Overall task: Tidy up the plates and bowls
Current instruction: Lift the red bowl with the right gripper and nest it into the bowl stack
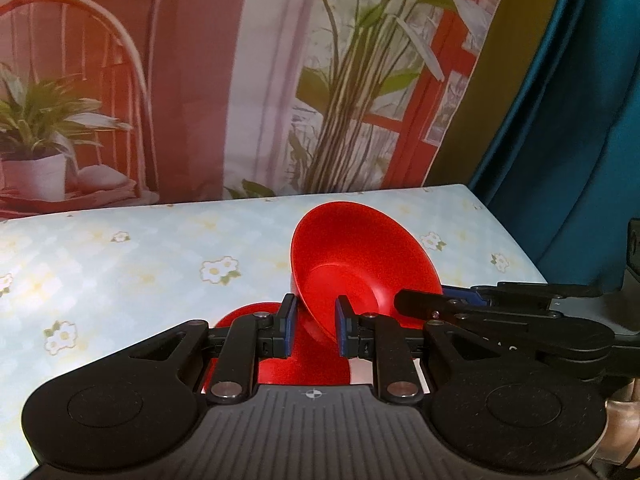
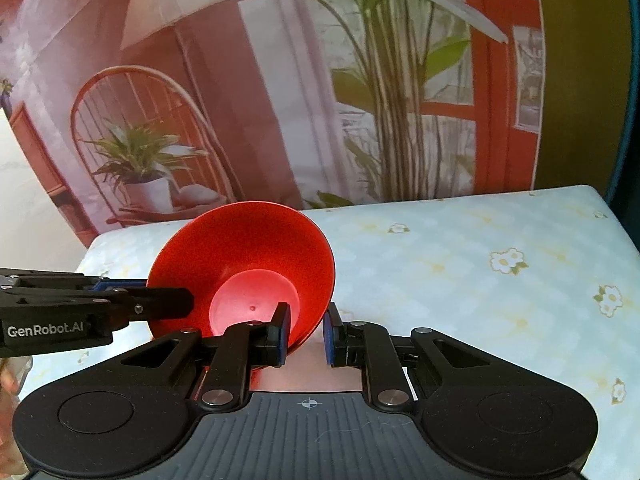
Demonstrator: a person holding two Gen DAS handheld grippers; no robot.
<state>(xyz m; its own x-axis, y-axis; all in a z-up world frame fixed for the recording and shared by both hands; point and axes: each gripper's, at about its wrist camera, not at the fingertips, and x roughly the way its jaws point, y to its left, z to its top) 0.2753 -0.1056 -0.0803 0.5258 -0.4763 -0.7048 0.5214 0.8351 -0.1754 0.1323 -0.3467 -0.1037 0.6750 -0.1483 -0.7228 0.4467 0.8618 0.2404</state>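
Both grippers clamp one red bowl (image 1: 360,264) by its rim, the left gripper (image 1: 313,330) on one side, the right gripper (image 2: 305,334) opposite. The bowl hangs tilted above the floral tabletop (image 2: 460,264), over a second red dish (image 1: 296,364) lying below.
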